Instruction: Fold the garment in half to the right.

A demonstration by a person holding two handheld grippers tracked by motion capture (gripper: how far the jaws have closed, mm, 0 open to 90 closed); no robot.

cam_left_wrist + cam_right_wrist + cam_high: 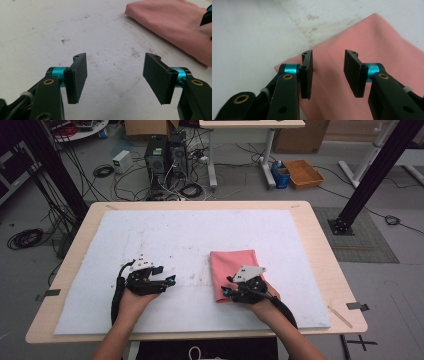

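Note:
A folded pink cloth (234, 267) lies on the white mat (190, 240), right of the middle. My right gripper (227, 291) rests over the cloth's near left corner, jaws open, with nothing between them; in the right gripper view the pink cloth (372, 50) spreads under and beyond the right gripper (328, 72). My left gripper (170, 281) sits on the bare mat to the cloth's left, pointing toward it. In the left gripper view the left gripper (115, 77) stands wide open over stained mat, with the pink cloth (172, 22) farther off at the upper right.
The mat covers most of a light wooden table (320, 250). Beyond the table's far edge the floor holds computer towers (165, 155), tangled cables, an orange tray (303, 173) and black frame posts (375, 170). Bits of tape (356, 306) mark the table's side edges.

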